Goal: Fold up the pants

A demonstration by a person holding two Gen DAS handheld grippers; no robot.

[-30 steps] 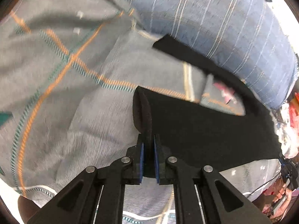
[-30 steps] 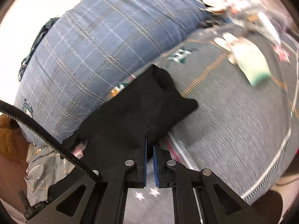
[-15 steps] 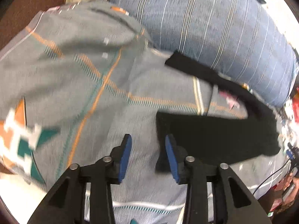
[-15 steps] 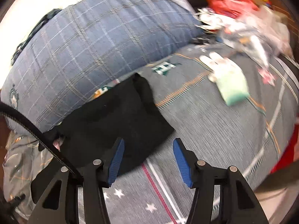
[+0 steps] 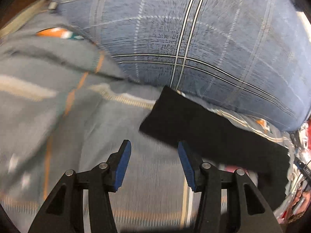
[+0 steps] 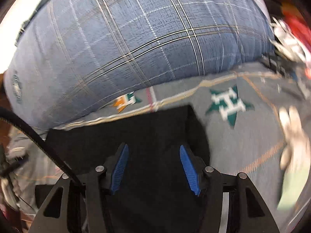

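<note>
The black pants (image 5: 204,132) lie folded flat on the grey patterned bedspread (image 5: 77,116), just in front of a big blue plaid pillow (image 5: 194,38). My left gripper (image 5: 154,163) is open and empty, hovering over the bedspread just left of the pants' near corner. In the right wrist view the pants (image 6: 155,132) fill the lower middle. My right gripper (image 6: 153,167) is open and empty directly above them. Both views are motion-blurred.
The blue plaid pillow (image 6: 136,38) rises right behind the pants. Red and white clutter (image 6: 291,29) sits at the far right of the bed. A pale green and white item (image 6: 293,155) lies on the bedspread (image 6: 252,145) to the right. A black cable (image 6: 35,136) crosses the left.
Both grippers were shut on the pants a second ago, then let go and opened wide. The pants now lie flat, and both grippers have swung toward the pillow.
</note>
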